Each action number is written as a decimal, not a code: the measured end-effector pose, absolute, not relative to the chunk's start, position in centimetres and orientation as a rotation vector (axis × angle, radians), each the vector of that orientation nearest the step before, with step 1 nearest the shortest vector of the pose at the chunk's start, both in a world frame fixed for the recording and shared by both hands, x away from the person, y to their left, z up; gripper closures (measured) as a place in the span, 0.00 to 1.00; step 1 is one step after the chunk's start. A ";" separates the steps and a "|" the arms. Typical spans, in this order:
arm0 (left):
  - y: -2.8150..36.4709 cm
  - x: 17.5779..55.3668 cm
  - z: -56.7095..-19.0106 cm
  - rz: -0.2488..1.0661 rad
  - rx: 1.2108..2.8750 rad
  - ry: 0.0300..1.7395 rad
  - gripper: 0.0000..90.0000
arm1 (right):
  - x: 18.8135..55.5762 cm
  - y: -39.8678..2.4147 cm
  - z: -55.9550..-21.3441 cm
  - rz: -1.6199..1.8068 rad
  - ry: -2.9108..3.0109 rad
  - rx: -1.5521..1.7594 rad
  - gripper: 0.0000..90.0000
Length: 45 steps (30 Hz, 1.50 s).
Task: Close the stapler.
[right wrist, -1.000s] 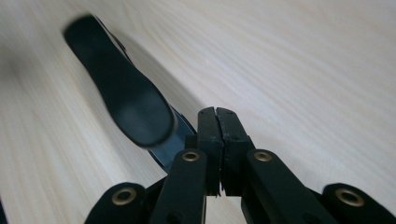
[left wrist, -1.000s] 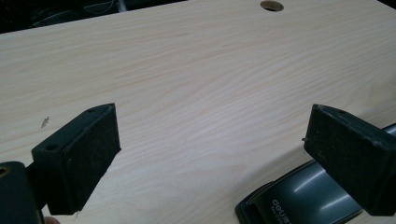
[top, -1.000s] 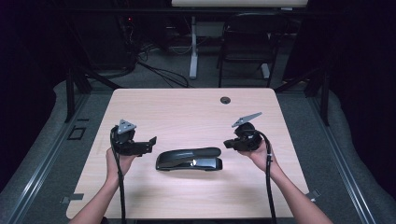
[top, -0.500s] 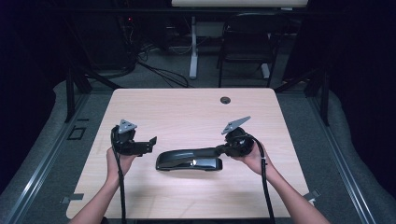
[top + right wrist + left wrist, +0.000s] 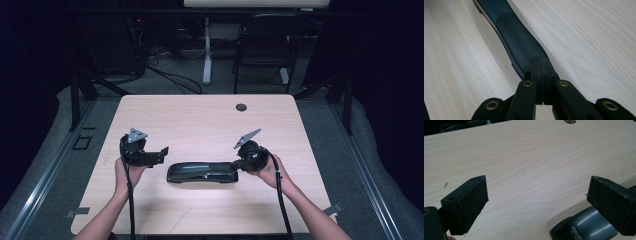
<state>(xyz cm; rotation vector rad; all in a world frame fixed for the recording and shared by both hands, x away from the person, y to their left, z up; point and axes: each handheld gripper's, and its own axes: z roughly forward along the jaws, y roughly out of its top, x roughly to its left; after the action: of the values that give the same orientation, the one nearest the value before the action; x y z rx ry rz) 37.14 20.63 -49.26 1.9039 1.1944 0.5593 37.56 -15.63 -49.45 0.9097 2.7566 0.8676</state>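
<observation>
A long black stapler [image 5: 202,172] lies flat on the wooden table [image 5: 210,125], near its front middle. My left gripper [image 5: 160,154] hovers just left of the stapler's left end, jaws wide open with bare wood between them. In the left gripper view, my left gripper [image 5: 536,202] has the stapler's labelled end [image 5: 584,225] beside its right pad. My right gripper [image 5: 235,165] is at the stapler's right end, jaws shut together. In the right gripper view, the closed tips of my right gripper [image 5: 542,68] sit over the stapler's handle [image 5: 519,42]; whether they touch it I cannot tell.
A round cable hole [image 5: 241,107] sits near the table's far edge. Behind the table stand a dark chair [image 5: 262,45] and a white desk leg [image 5: 207,50], with cables on the floor. Bare wood spreads over the far half of the table.
My right gripper has moved left and slightly down, bringing its shut tips to the stapler's right end. The left gripper and the stapler have stayed put.
</observation>
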 end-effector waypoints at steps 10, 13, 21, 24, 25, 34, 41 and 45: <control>20.6 37.3 -49.4 0.549 1.916 1.195 0.04 | 37.7 -15.8 -49.5 0.890 2.759 0.925 1.00; 20.6 37.4 -49.5 0.551 1.919 1.195 0.04 | 37.8 -16.0 -49.6 0.906 2.765 0.929 1.00; 20.7 37.3 -49.3 0.558 1.907 1.197 0.04 | 37.4 -16.9 -47.0 1.062 2.667 0.903 0.99; 20.8 37.3 -49.3 0.560 1.902 1.200 0.04 | 37.3 -17.1 -46.6 1.068 2.629 0.904 0.96; 20.8 37.3 -49.3 0.560 1.901 1.202 0.04 | 37.3 -17.2 -46.5 1.078 2.622 0.905 0.95; 20.9 37.3 -49.3 0.560 1.902 1.197 0.04 | 36.9 -18.5 -45.6 1.012 2.517 0.923 0.67; 20.9 37.3 -49.2 0.567 1.897 1.202 0.04 | 36.5 -21.1 -46.1 0.953 2.434 1.029 0.24; 21.0 37.3 -49.2 0.569 1.896 1.209 0.03 | 36.2 -22.7 -46.9 0.937 2.404 1.096 0.16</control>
<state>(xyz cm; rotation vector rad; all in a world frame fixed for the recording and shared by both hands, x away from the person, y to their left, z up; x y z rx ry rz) 37.34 21.03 -49.17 1.8957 1.2089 0.5686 36.22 -22.75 -46.86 1.0958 2.4042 0.9367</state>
